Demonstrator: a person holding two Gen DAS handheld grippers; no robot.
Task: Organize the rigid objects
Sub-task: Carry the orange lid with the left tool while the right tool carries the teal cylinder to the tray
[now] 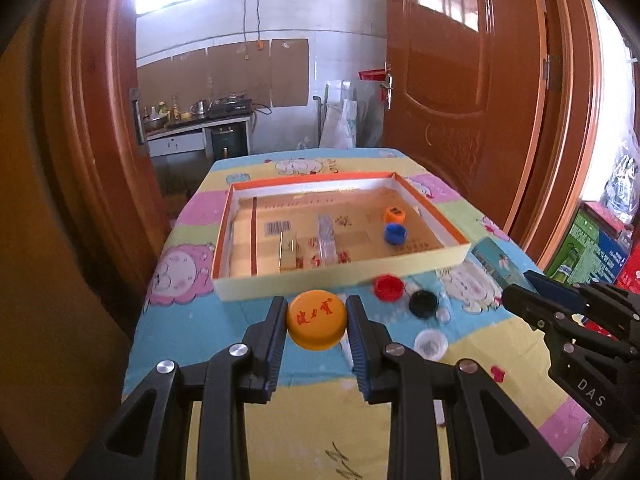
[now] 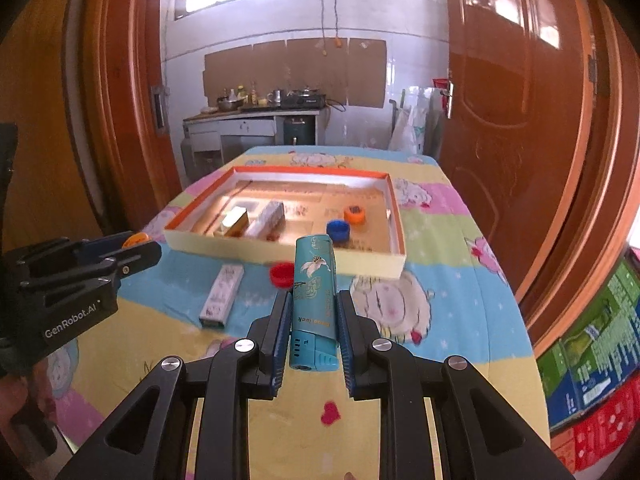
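My left gripper (image 1: 317, 322) clamps an orange bottle cap (image 1: 316, 319), my right gripper (image 2: 313, 322) a teal lighter (image 2: 313, 300), both lifted above the desk (image 2: 432, 364); next I judge each needs carrying farther over the shallow box's near wall (image 2: 280, 249) before release.

Your two grippers, left (image 1: 317, 322) and right (image 2: 312, 328), were matte black, with silver round screws and ribbed blue pads on their fingers (image 1: 269, 344); white lettering marked their housings.
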